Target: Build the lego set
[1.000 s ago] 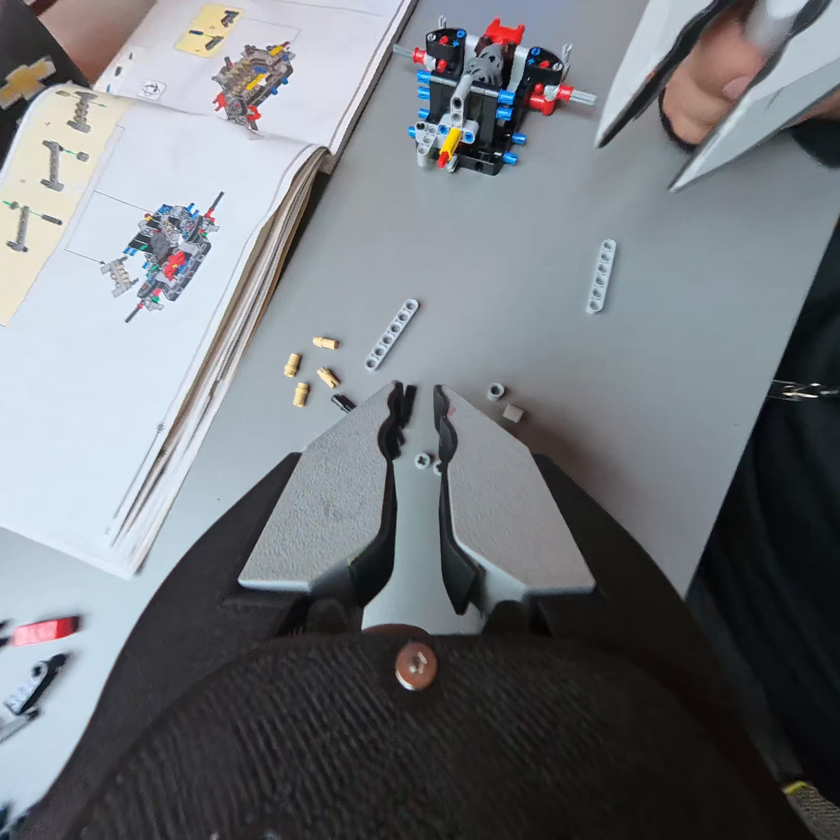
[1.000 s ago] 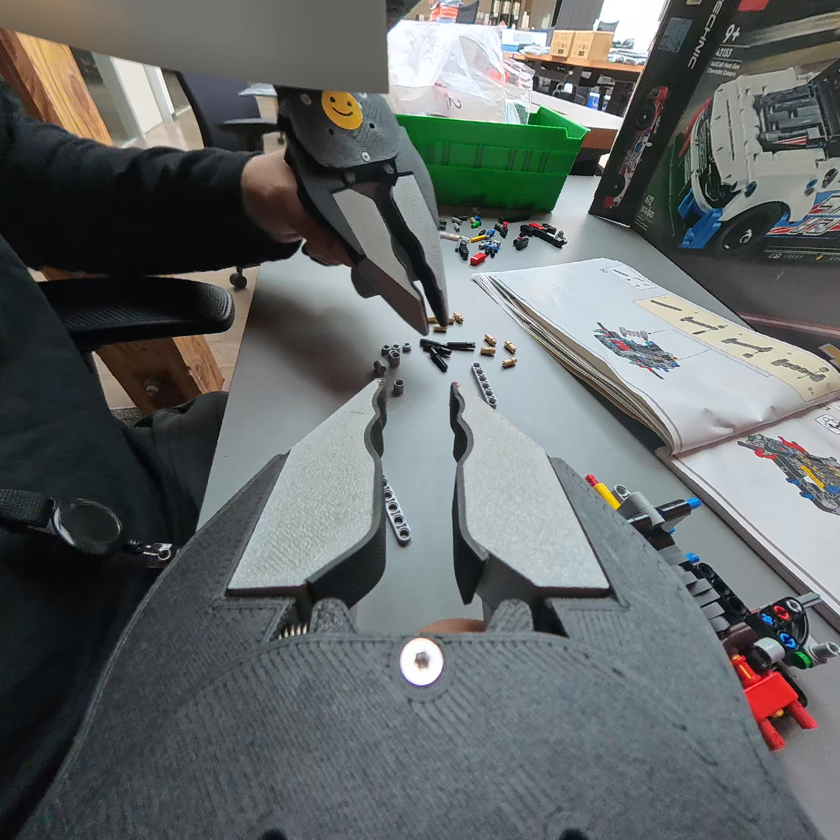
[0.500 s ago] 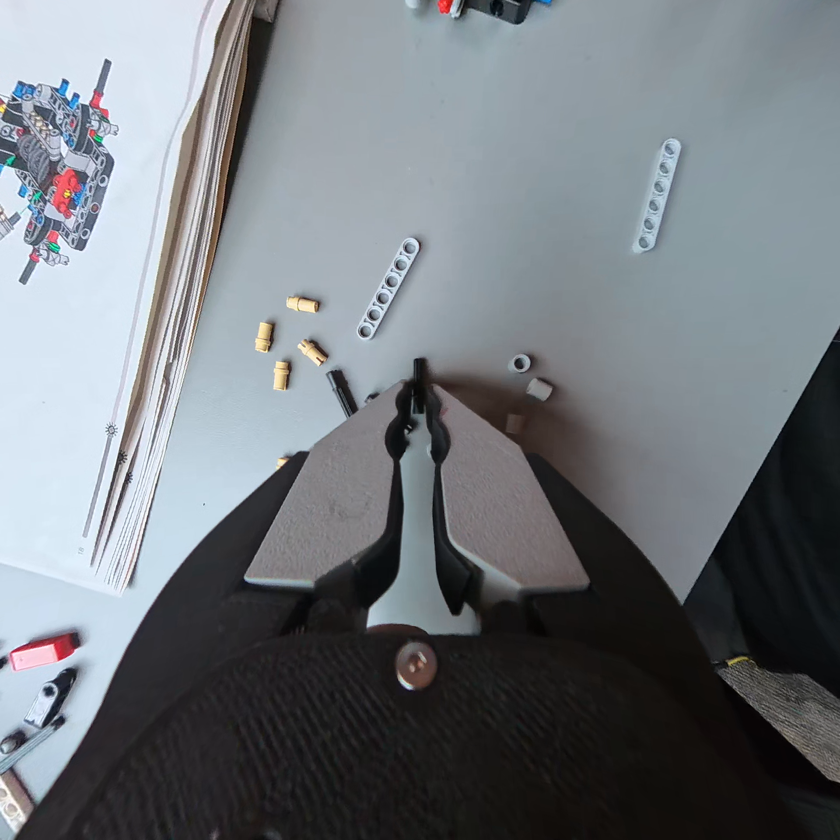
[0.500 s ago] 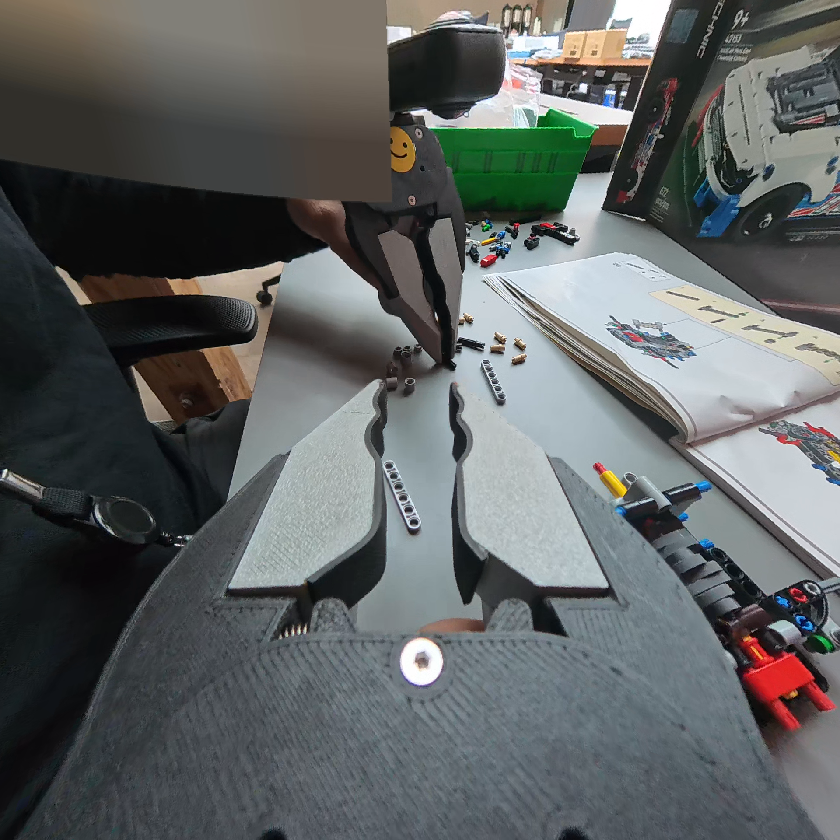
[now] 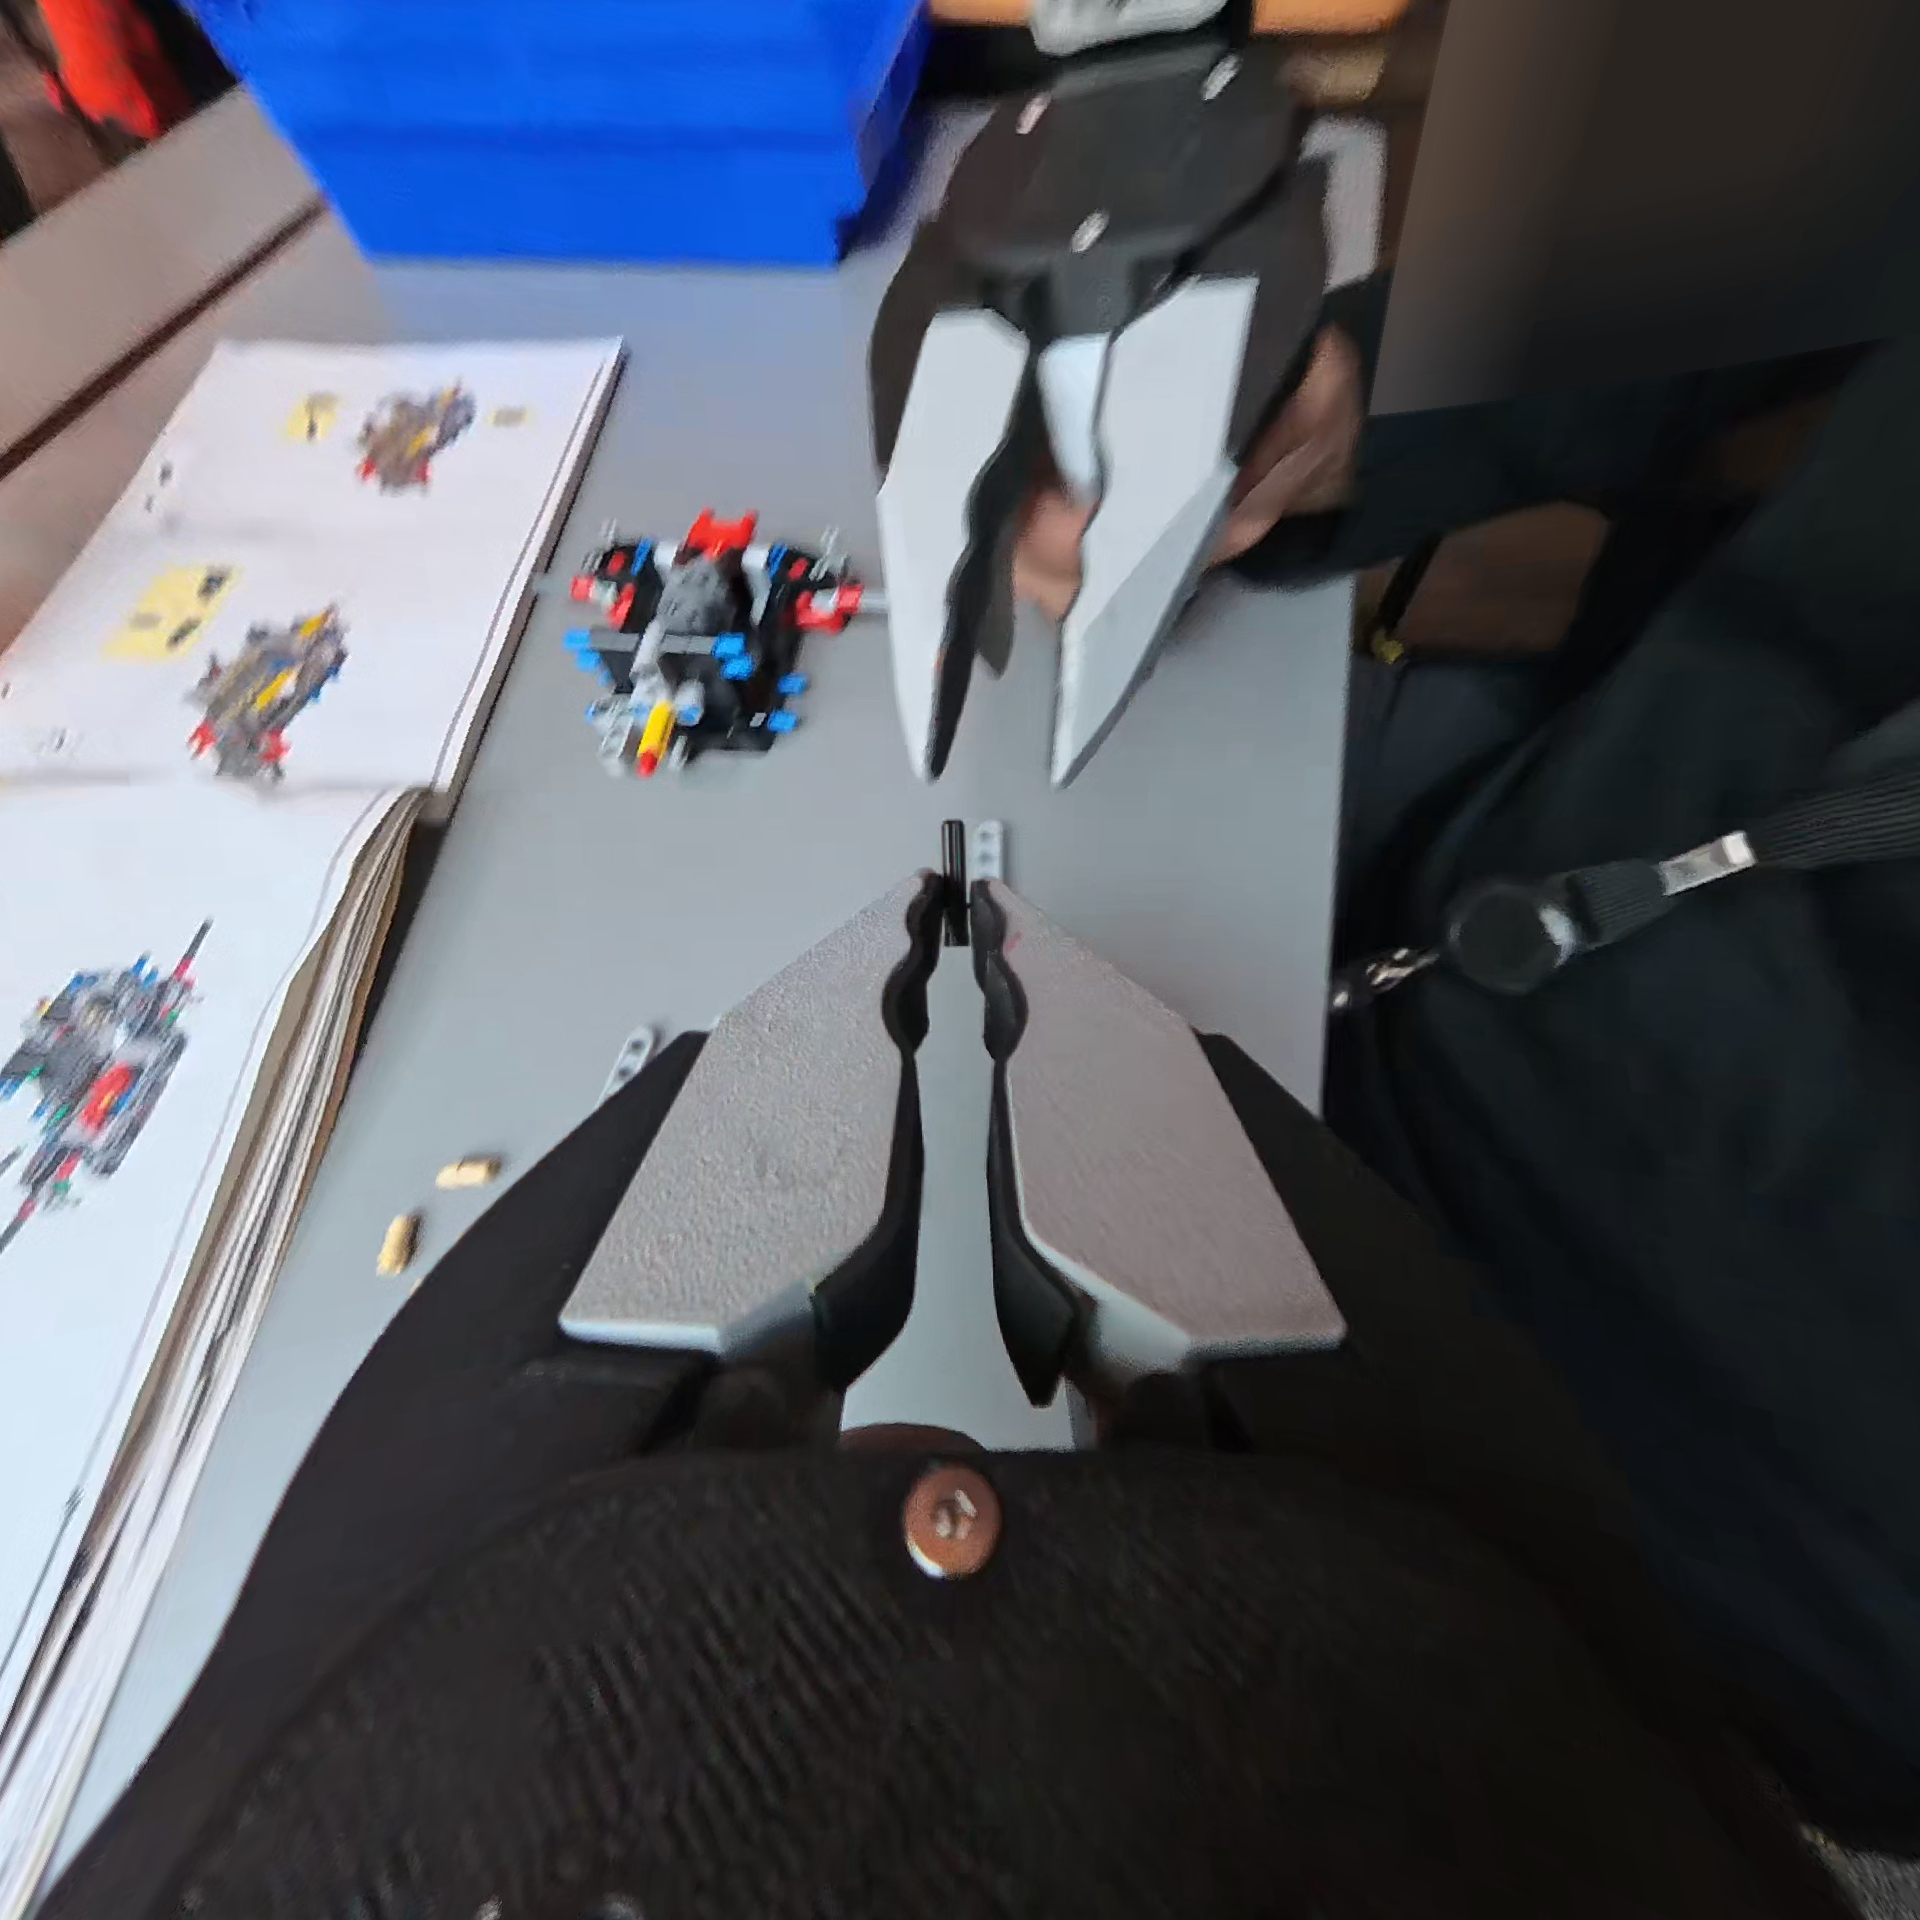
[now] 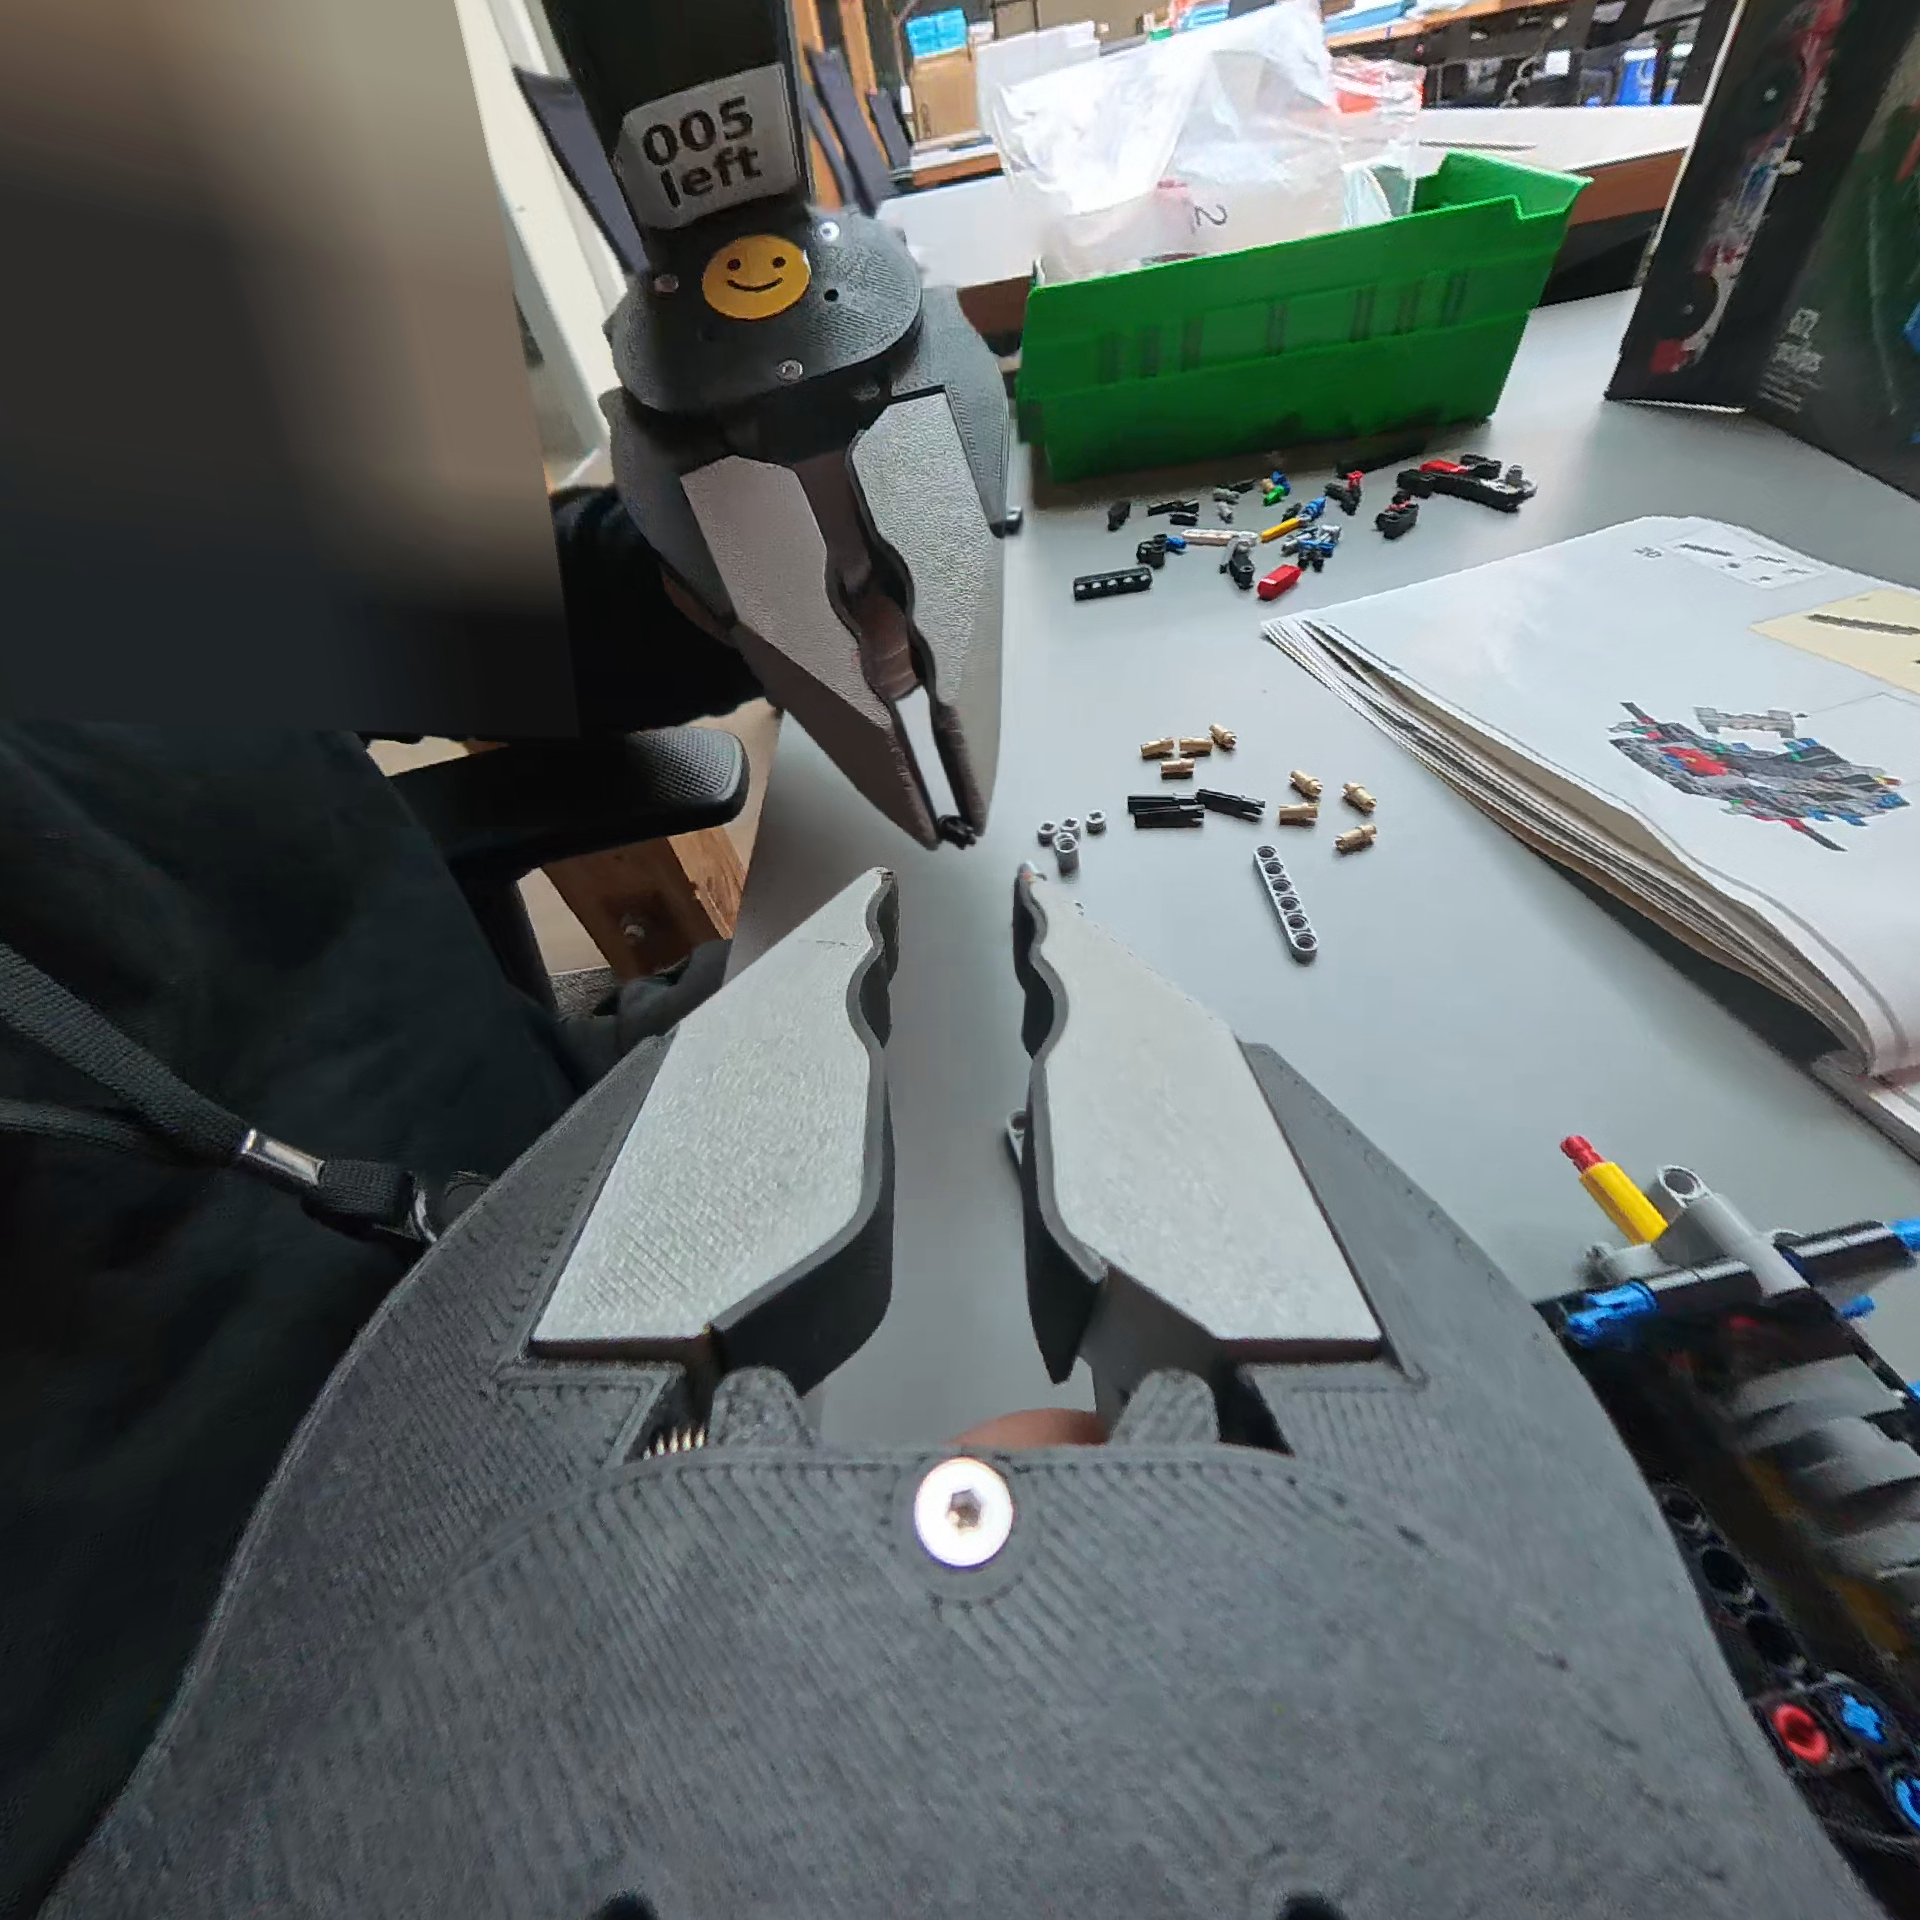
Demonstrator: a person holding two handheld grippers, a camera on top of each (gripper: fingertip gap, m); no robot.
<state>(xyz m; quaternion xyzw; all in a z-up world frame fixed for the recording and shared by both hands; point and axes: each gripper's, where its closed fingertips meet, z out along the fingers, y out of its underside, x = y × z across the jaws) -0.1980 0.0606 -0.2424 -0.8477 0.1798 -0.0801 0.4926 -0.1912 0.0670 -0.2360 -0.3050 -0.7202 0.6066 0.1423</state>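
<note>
My left gripper point(image 5: 950, 896) is shut on a small black pin point(image 5: 950, 878) that sticks out past its tips, held above the grey table point(image 5: 1143, 883). It also shows in the right wrist view point(image 6: 951, 831), pointing down at my right gripper with the pin point(image 6: 953, 828) at its tip. My right gripper point(image 6: 956, 883) is open and empty, tip to tip with the left one; in the left wrist view it point(image 5: 992, 774) hangs just beyond the pin. The part-built lego assembly point(image 5: 707, 644) stands left of the right gripper and shows at the lower right point(image 6: 1766, 1351).
An open instruction book point(image 5: 260, 582) lies left point(image 6: 1621, 769). Grey beams point(image 6: 1285, 902) point(image 5: 992, 847), tan pins point(image 6: 1195, 746), black pins point(image 6: 1195, 805) and grey bushes point(image 6: 1070, 831) lie loose. Farther off are a parts pile point(image 6: 1299, 520), green bin point(image 6: 1288, 322), blue bin point(image 5: 582, 125) and set box point(image 6: 1787, 208). My left and right fingertips are right by each other.
My left gripper came down over the loose parts, shut on the black pin and lifted it, tilting up to face the right gripper. The right gripper stayed open.
</note>
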